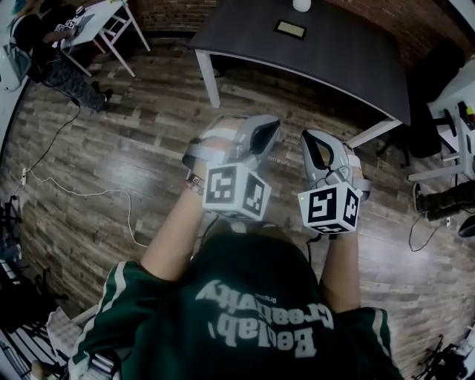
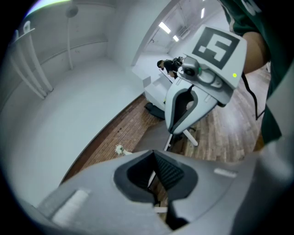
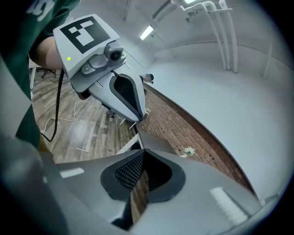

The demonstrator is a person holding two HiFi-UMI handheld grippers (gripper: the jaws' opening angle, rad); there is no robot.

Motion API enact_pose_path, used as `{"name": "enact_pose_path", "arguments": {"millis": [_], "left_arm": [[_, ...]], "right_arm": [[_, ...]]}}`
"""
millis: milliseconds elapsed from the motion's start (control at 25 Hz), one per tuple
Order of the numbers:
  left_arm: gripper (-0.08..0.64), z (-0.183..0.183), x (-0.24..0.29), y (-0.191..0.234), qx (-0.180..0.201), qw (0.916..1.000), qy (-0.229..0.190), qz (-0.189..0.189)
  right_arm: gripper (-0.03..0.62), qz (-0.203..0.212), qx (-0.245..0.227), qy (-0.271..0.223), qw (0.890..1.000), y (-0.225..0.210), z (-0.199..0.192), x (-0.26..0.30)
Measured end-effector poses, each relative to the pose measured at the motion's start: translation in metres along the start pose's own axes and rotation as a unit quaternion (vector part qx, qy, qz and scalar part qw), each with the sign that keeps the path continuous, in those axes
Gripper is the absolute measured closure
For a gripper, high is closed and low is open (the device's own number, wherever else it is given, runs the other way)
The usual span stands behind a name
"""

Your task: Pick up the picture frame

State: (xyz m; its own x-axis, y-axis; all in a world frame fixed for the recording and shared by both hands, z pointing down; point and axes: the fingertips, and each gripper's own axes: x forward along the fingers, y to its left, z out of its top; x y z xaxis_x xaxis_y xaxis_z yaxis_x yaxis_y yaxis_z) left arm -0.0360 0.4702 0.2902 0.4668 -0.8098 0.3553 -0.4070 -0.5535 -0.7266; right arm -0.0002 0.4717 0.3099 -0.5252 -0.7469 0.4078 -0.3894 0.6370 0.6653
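The picture frame point(image 1: 289, 29) lies flat on a dark table point(image 1: 341, 63) at the far side of the head view, well ahead of both grippers. A small white object point(image 1: 301, 4) stands behind it near the wall. My left gripper point(image 1: 265, 134) and right gripper point(image 1: 311, 141) are held side by side in front of my chest over the wood floor, short of the table. Both point forward and slightly down. In the left gripper view the left gripper point(image 2: 154, 155) has its jaws together with nothing in them. The right gripper point(image 3: 143, 152) looks shut and empty too.
A seated person point(image 1: 52, 33) is at a white table point(image 1: 100, 18) far left. A dark chair point(image 1: 434, 89) and white desk point(image 1: 462, 104) stand at the right. Cables point(image 1: 74, 194) trail across the floor. A brick wall point(image 3: 183, 133) runs behind the dark table.
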Motion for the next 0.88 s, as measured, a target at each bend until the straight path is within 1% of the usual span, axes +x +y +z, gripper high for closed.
{"name": "enact_pose_path", "arguments": {"millis": [160, 560, 720, 880], "left_arm": [[0.558, -0.006, -0.005, 0.005, 0.0, 1.0, -0.008, 0.001], [0.558, -0.026, -0.008, 0.017, 0.0, 0.9999, -0.009, 0.005], [0.558, -0.028, -0.001, 0.021, -0.003, 0.9999, -0.01, 0.008], [0.558, -0.035, 0.011, 0.025, -0.005, 0.9999, -0.002, 0.015]], "right_arm": [[0.588, -0.008, -0.005, 0.004, 1.0, 0.003, 0.007, 0.002], [0.588, -0.013, -0.016, 0.0, 1.0, 0.007, 0.025, 0.017], [0.588, -0.016, -0.021, 0.004, 1.0, 0.002, 0.021, 0.024], [0.588, -0.011, -0.024, 0.0, 1.0, -0.004, 0.015, 0.039]]}}
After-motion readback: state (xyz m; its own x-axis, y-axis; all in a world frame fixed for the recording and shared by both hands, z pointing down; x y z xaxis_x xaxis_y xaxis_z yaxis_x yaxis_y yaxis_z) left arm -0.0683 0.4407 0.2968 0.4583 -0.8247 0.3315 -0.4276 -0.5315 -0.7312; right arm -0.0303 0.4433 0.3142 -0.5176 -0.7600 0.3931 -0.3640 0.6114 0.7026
